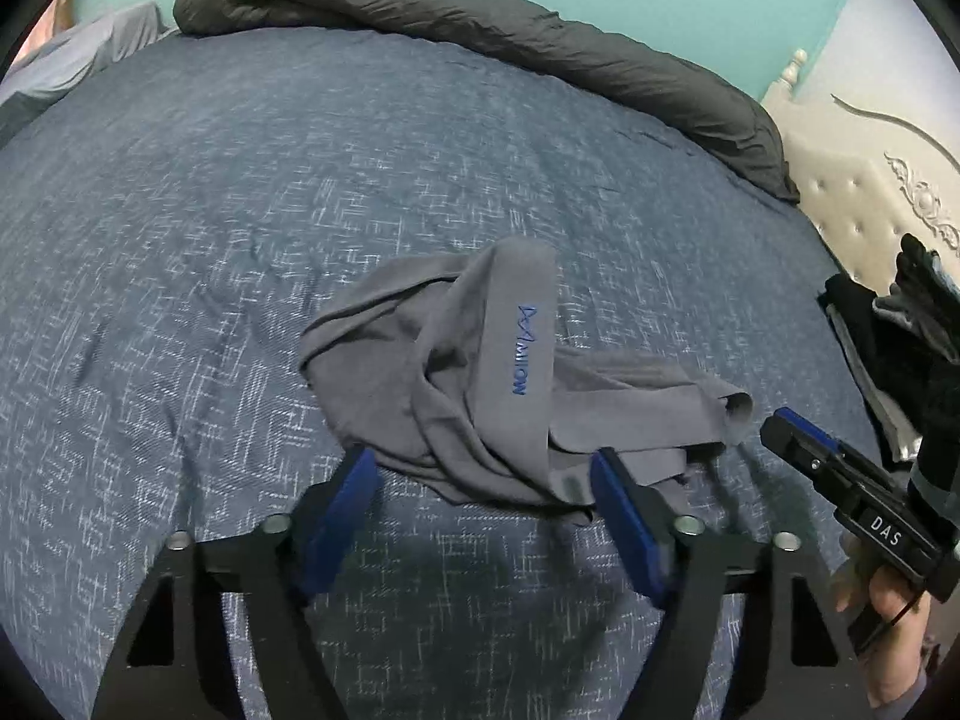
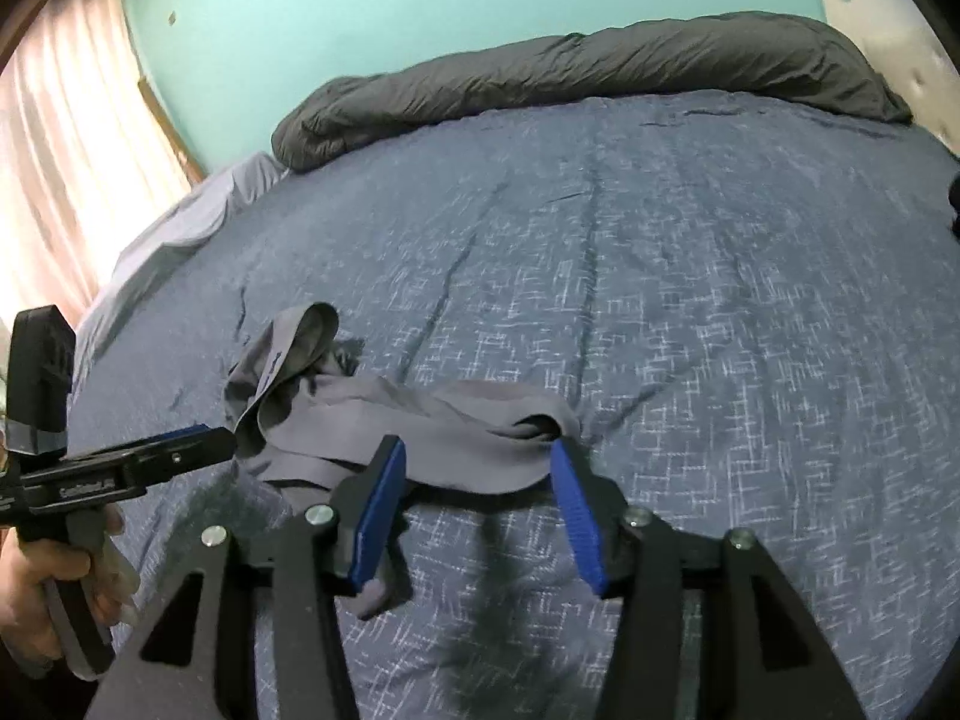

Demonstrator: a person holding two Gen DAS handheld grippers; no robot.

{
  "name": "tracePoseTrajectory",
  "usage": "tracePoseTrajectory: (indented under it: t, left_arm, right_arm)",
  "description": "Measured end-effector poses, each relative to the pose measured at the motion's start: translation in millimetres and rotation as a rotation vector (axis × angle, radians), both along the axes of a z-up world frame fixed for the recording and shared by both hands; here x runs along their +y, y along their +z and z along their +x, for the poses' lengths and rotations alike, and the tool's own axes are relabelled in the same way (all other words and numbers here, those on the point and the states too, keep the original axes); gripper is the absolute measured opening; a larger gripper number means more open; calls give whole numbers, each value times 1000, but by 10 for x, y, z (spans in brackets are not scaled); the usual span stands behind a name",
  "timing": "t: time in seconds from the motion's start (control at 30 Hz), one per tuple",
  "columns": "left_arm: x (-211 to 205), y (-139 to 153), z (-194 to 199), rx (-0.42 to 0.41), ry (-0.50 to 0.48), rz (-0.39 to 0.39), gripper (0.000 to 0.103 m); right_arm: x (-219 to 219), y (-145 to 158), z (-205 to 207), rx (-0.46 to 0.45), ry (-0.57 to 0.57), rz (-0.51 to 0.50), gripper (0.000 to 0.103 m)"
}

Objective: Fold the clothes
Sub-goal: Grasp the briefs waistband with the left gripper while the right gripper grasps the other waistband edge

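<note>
A crumpled grey garment (image 1: 480, 384) with a wide waistband and blue lettering lies on the blue bedspread (image 1: 240, 210). My left gripper (image 1: 483, 468) is open, its blue-padded fingers straddling the garment's near edge, just above it. The garment also shows in the right wrist view (image 2: 414, 432). My right gripper (image 2: 477, 456) is open over the garment's near right part; cloth lies under its left finger (image 2: 381, 516). The right gripper also shows from the side in the left wrist view (image 1: 798, 432), beside the garment's right end. The left gripper shows at the left of the right wrist view (image 2: 204, 441), by the garment's left edge.
A rolled dark grey duvet (image 1: 480, 42) lies along the bed's far side against a teal wall. A cream tufted headboard (image 1: 858, 192) stands at the right. Dark clothes (image 1: 882, 348) are piled at the bed's right edge. A curtain (image 2: 66, 150) hangs at the left.
</note>
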State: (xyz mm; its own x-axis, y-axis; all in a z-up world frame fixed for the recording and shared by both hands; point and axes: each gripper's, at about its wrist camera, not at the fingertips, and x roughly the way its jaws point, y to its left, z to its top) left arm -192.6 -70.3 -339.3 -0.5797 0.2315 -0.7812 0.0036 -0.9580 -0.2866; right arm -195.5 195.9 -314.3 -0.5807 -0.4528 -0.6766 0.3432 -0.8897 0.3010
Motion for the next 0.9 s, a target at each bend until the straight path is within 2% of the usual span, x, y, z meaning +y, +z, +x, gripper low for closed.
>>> tracePoseTrajectory:
  t: [0.03, 0.1, 0.2, 0.3, 0.4, 0.5, 0.73, 0.9]
  left_arm:
    - [-4, 2, -14, 0, 4, 1, 58]
    - [3, 20, -34, 7, 7, 14, 50]
    - [62, 62, -37, 29, -11, 18, 48]
    - [139, 40, -32, 25, -46, -5, 39]
    - [176, -4, -39, 14, -62, -13, 19]
    - [197, -17, -49, 13, -72, -13, 9]
    - [131, 1, -25, 20, -78, -13, 2]
    - [-188, 129, 81, 53, -6, 11, 2]
  right_arm:
    - [10, -6, -11, -5, -2, -9, 52]
    - [31, -17, -34, -16, -5, -26, 52]
    - [63, -34, -68, -31, -11, -52, 52]
    - [71, -56, -101, -44, -6, -71, 52]
    - [53, -82, -120, -55, 2, -67, 53]
    - [58, -88, -141, -52, -2, -70, 55]
    - [69, -139, -187, -60, -8, -76, 58]
    - [83, -82, -198, -49, -5, -82, 61]
